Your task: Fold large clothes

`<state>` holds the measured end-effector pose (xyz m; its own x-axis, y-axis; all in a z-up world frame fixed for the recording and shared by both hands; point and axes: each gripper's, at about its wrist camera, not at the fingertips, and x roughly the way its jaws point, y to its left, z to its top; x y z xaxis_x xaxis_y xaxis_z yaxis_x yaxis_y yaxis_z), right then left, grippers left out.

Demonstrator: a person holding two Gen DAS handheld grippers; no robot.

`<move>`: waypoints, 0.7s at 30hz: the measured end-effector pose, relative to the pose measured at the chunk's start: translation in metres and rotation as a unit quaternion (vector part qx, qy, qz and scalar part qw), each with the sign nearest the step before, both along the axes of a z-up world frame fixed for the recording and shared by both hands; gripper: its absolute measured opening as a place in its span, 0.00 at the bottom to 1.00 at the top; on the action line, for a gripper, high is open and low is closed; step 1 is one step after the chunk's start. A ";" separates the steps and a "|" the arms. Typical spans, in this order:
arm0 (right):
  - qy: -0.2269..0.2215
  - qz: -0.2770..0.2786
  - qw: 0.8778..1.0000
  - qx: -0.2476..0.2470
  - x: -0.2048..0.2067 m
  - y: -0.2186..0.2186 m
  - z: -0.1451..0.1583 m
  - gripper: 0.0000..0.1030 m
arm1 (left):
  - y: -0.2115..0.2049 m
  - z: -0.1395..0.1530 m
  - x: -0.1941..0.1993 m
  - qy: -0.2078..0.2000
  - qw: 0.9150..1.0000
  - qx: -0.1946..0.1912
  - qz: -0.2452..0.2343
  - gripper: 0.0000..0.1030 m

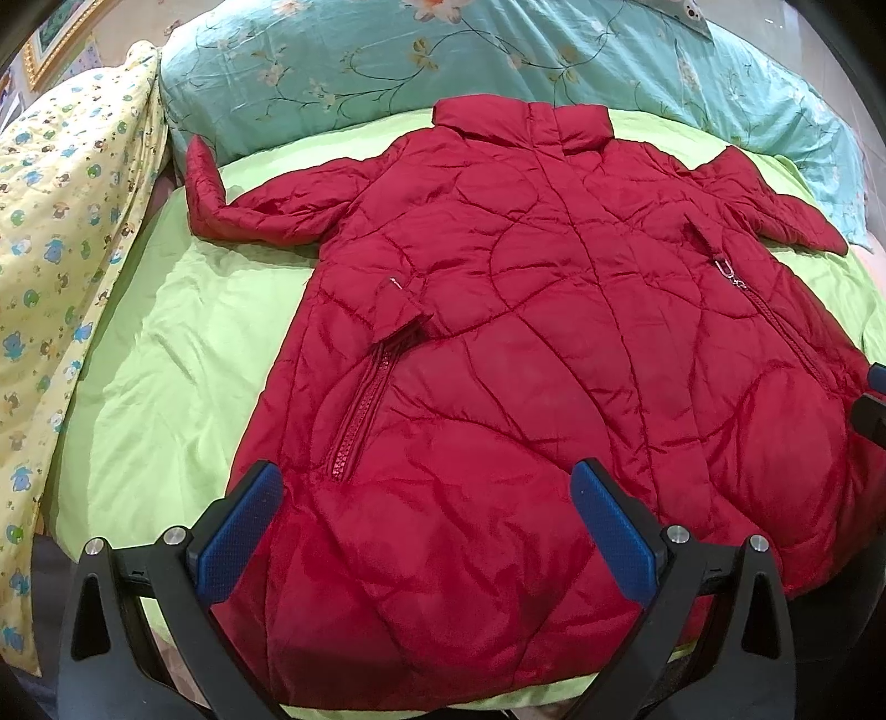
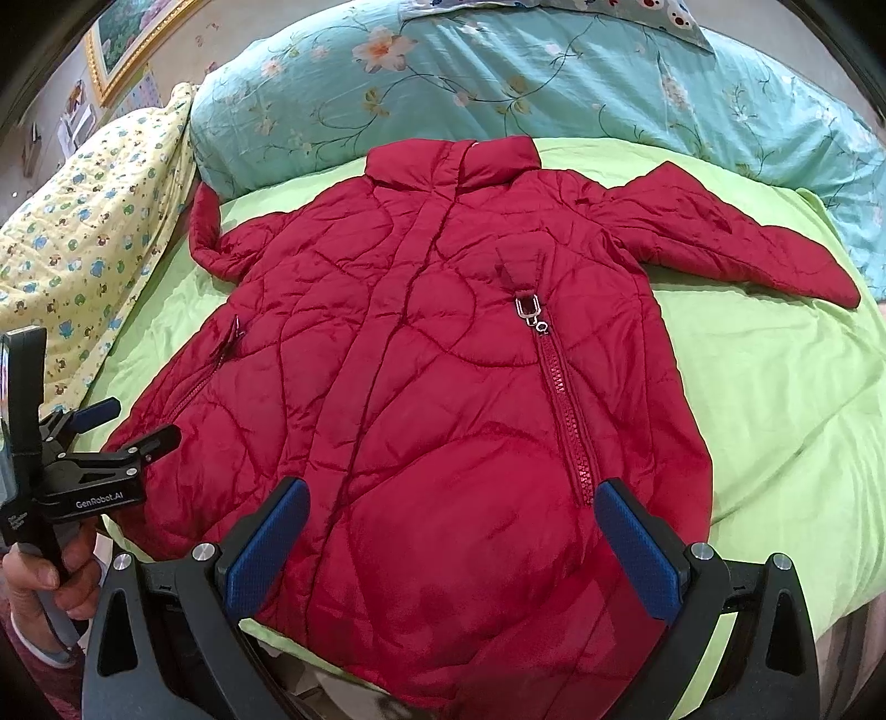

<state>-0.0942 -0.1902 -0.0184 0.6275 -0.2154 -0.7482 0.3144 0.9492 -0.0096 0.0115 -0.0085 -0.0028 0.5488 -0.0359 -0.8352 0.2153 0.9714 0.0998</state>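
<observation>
A red quilted coat [image 1: 526,343] lies flat, front up, on a lime-green sheet [image 1: 166,360], collar toward the pillows and both sleeves spread out. It also shows in the right wrist view [image 2: 421,399]. My left gripper [image 1: 426,531] is open and empty, its blue pads over the coat's lower left hem. My right gripper [image 2: 451,548] is open and empty over the lower right hem, near a pocket zipper [image 2: 565,410]. The left gripper also shows from the side in the right wrist view [image 2: 119,423], at the coat's left edge.
A teal floral pillow [image 1: 498,61] lies behind the collar. A yellow patterned quilt [image 1: 66,232] is bunched along the left side. The sheet also shows in the right wrist view [image 2: 775,387], to the right of the coat. A framed picture [image 2: 133,39] hangs on the wall.
</observation>
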 end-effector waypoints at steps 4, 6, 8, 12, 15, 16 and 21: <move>-0.005 -0.004 1.000 0.003 0.001 -0.011 0.002 1.00 | -0.001 -0.002 0.005 0.012 1.000 -0.018 -0.002 1.00; -0.004 -0.011 1.000 0.013 0.001 -0.021 0.004 1.00 | -0.001 -0.003 0.010 0.016 0.999 -0.034 -0.005 1.00; -0.009 -0.022 0.999 0.021 -0.001 -0.034 0.007 1.00 | -0.002 -0.004 0.013 0.014 0.999 -0.037 -0.007 1.00; -0.015 -0.047 0.997 0.060 -0.004 -0.062 0.011 1.00 | -0.004 -0.004 0.023 0.012 0.999 -0.033 -0.005 1.00; -0.029 -0.067 0.996 0.048 -0.009 -0.086 0.018 1.00 | -0.005 -0.006 0.030 0.020 1.000 -0.023 -0.002 1.00; -0.033 -0.075 0.995 0.052 -0.010 -0.095 0.020 1.00 | -0.005 -0.006 0.032 0.023 1.000 -0.019 -0.001 1.00; -0.061 -0.113 0.989 0.071 -0.014 -0.144 0.026 1.00 | -0.011 -0.003 0.041 0.018 1.000 -0.016 -0.002 1.00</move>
